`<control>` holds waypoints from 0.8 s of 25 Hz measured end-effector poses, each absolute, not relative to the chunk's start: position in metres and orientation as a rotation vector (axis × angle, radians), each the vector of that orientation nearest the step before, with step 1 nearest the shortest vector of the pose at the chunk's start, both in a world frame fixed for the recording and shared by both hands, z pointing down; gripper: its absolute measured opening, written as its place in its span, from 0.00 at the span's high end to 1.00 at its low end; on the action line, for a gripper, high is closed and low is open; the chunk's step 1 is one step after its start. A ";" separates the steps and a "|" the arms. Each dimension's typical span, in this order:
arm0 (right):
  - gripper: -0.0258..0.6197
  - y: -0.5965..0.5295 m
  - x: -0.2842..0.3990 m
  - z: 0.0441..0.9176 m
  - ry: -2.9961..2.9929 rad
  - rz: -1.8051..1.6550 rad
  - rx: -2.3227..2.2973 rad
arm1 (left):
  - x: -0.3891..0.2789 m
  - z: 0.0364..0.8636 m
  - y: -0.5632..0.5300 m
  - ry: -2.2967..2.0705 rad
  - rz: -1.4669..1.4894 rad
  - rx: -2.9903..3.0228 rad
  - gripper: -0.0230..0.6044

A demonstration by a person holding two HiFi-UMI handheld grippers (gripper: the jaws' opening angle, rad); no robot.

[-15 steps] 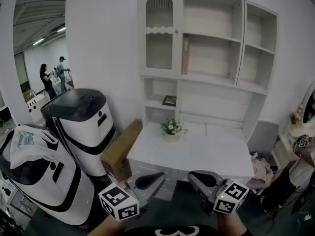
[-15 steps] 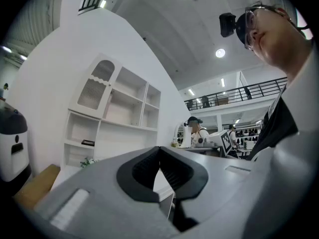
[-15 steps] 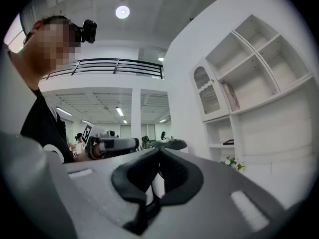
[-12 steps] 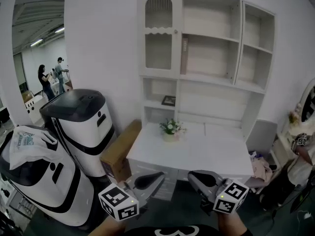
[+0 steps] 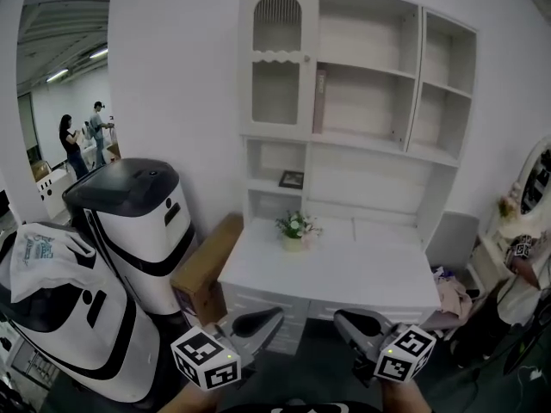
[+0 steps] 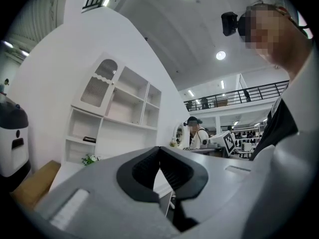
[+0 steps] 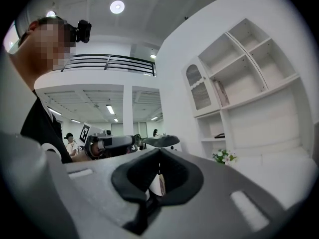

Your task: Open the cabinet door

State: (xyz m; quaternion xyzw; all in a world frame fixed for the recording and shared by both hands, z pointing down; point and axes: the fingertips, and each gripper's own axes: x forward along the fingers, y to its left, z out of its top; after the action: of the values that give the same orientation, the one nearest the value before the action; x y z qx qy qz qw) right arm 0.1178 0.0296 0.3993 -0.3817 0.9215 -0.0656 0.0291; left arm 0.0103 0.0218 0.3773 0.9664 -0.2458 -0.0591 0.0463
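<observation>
While both grippers are held low and level at the bottom of the head view, well short of the furniture, the cabinet door (image 5: 277, 58) stands shut at the upper left of the white shelf unit (image 5: 370, 157). Its small knob (image 5: 306, 58) sits at its right edge. The left gripper (image 5: 258, 322) has its jaws pressed together with nothing between them. The right gripper (image 5: 360, 323), just beside it, has its jaws pressed together too and is empty. Below the shelves, a white desk (image 5: 344, 274) carries a small pot of flowers (image 5: 295, 228) near its back left corner. A cardboard box (image 5: 207, 269) leans against the desk's left side, next to two white machines with black tops (image 5: 129, 218). A plastic bag (image 5: 43, 256) lies on the nearer one.
</observation>
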 end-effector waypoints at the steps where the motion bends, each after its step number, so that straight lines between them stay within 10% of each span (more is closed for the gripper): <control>1: 0.96 0.027 0.120 0.399 2.834 -0.206 -1.182 | 0.011 0.378 0.019 -0.750 -0.181 2.948 0.95; 20: 0.96 -0.176 0.165 0.387 2.795 -0.194 -1.139 | 0.051 0.380 -0.177 -0.802 -0.146 2.944 0.95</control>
State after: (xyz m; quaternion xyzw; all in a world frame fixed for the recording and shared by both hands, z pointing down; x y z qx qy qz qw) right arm 0.1648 -0.1759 0.3869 -0.3760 0.9226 -0.0641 0.0583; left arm 0.0509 -0.1767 0.3802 0.9628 -0.2624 -0.0477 0.0435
